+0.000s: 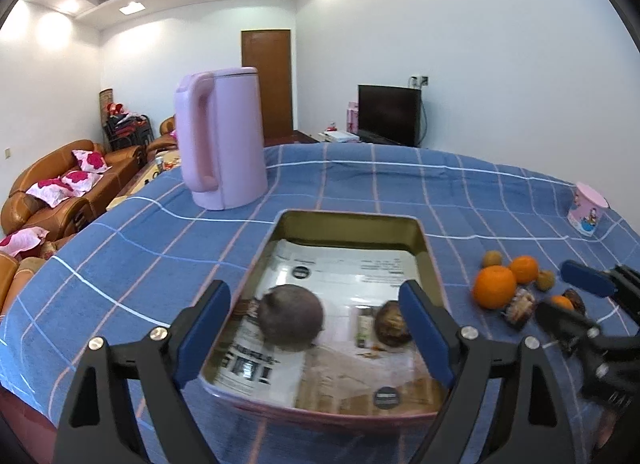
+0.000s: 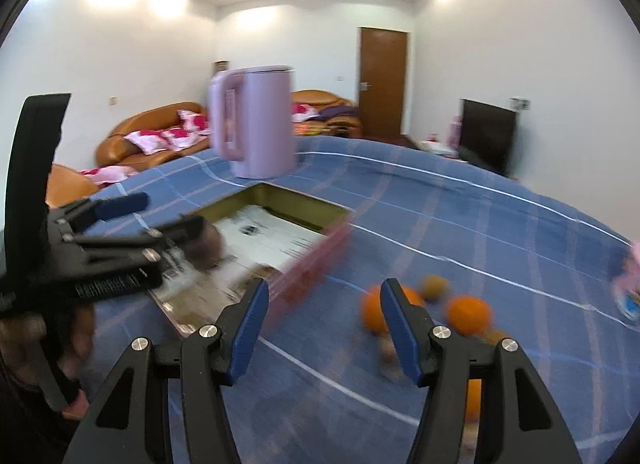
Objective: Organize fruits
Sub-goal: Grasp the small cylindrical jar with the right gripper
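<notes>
While both grippers stand with fingers apart and empty, left gripper (image 1: 316,328) hangs over the tin tray (image 1: 430,260), where a brown round fruit (image 1: 290,318) and a smaller dark one (image 1: 392,324) already lie. Oranges (image 2: 468,314) and small fruits wait on the desk (image 2: 440,223) beside the tray. Right gripper (image 2: 320,330) should centre on one orange, straddle its widest part, and close gently.

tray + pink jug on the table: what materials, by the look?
Tray: likely thin metal tin, its brassy inner wall shiny above a printed paper liner. Pink jug: probably moulded plastic, matte to satin, one uniform colour with soft rounded edges and a moulded-in handle.
</notes>
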A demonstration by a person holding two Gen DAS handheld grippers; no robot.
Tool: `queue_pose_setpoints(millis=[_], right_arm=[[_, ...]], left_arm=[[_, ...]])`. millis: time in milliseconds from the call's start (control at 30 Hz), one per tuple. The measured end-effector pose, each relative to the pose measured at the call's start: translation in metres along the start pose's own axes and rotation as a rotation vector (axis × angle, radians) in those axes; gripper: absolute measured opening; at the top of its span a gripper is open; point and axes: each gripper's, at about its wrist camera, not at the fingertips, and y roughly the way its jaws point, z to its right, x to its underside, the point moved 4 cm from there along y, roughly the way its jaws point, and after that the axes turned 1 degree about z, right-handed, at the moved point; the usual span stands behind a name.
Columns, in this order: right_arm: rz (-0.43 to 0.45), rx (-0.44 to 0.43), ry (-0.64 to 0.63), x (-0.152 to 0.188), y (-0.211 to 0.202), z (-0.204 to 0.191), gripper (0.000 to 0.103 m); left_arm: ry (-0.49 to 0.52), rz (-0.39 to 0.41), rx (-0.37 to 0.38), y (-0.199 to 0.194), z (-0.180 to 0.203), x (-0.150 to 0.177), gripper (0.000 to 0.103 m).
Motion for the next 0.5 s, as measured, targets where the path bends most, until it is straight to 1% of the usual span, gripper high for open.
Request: queue_pose_setpoints(millis=[133, 233, 300, 367, 500], right_arm=[[-0.022, 0.114, 0.051, 0.022, -0.021, 0.043, 0.060], [-0.053, 0.141, 0.116, 0.034, -0.031, 0.068, 0.060], [-0.073, 0.163, 0.117, 0.041, -0.033, 0.074, 0.060], [-0.098, 0.168, 0.117, 0.047, -0.032, 0.075, 0.060], [-0.125, 0.116, 0.130, 0.051, -0.025, 0.071, 0.060]], left_arm=[[0.023, -0.009, 0.022, -0.002, 0.018, 0.004, 0.089], [0.030, -0.012, 0.035, -0.003, 0.029, 0.005, 0.089], [0.036, -0.013, 0.042, -0.006, 0.037, 0.006, 0.089], [0.047, -0.017, 0.057, -0.007, 0.045, 0.007, 0.089], [0.074, -0.018, 0.065, -0.009, 0.058, 0.007, 0.089]])
